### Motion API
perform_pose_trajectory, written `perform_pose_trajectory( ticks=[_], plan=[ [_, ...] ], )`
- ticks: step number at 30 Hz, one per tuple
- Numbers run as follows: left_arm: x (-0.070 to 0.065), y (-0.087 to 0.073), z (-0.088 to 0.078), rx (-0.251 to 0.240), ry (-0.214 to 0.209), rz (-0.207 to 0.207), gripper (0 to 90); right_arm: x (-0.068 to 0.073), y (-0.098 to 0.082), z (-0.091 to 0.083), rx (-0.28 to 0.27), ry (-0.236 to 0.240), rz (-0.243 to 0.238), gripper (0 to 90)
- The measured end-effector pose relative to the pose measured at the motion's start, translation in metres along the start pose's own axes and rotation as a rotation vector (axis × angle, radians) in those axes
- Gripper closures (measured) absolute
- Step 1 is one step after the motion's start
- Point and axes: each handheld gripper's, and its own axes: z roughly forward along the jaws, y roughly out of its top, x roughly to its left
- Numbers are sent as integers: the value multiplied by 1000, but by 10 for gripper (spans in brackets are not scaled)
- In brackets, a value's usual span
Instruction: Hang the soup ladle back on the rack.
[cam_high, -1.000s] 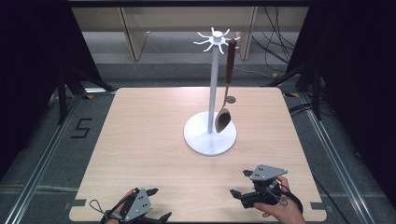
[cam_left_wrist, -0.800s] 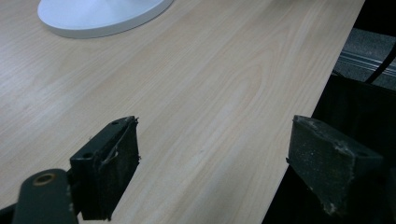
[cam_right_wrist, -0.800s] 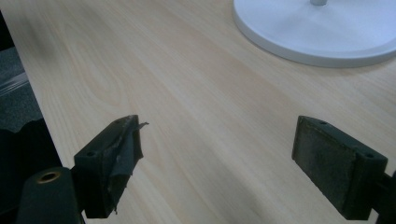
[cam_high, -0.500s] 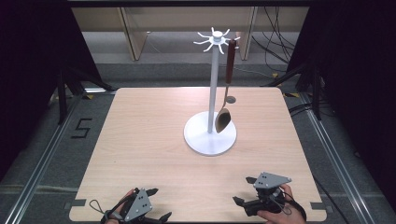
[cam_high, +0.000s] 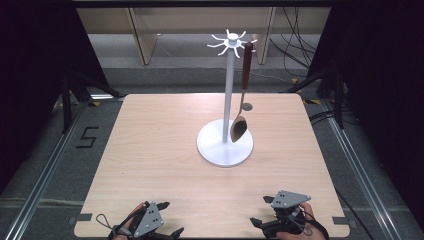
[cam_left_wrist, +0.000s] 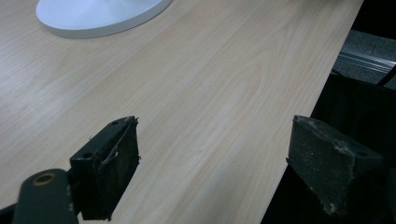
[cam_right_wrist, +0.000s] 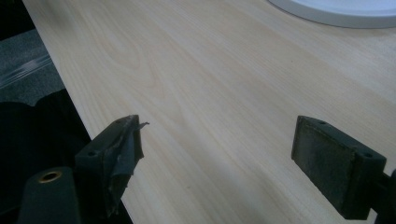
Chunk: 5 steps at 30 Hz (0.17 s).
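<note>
A white hook stand (cam_high: 228, 100) rises from a round base (cam_high: 215, 150) at the middle of the wooden table (cam_high: 150, 150). From one of its top hooks hangs a wooden spoon (cam_high: 239, 128) with a dark handle, bowl down just above the base. My left gripper (cam_high: 170, 218) rests at the table's near left edge, open, with nothing between its jaws. My right gripper (cam_high: 260, 210) lies at the near right edge, also open and holding nothing. In the left gripper view the open gripper (cam_left_wrist: 219, 163) faces bare wood with the base (cam_left_wrist: 98, 14) far off. The right gripper (cam_right_wrist: 224, 158) looks the same way toward the base (cam_right_wrist: 336, 11).
Bare tabletop lies between the grippers and the stand. Metal rails (cam_high: 45, 170) run along the floor on both sides of the table. Cables (cam_high: 300, 45) and wooden furniture legs (cam_high: 142, 40) sit beyond the far edge.
My right gripper has drawn back toward the near edge of the table and sunk lower. The left gripper, stand and spoon have stayed put.
</note>
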Motion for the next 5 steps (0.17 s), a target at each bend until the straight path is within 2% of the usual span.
perform_pose_trajectory(
  ticks=[1,3,5],
  plan=[
    [-1,0,1,-14,-4,-19,157,0,0,0,0,-2,-1,170],
    [0,0,-1,1,-11,-13,157,0,0,0,-1,2,1,170],
    [-1,0,0,-8,-13,-22,157,0,0,1,0,5,1,169]
  ],
)
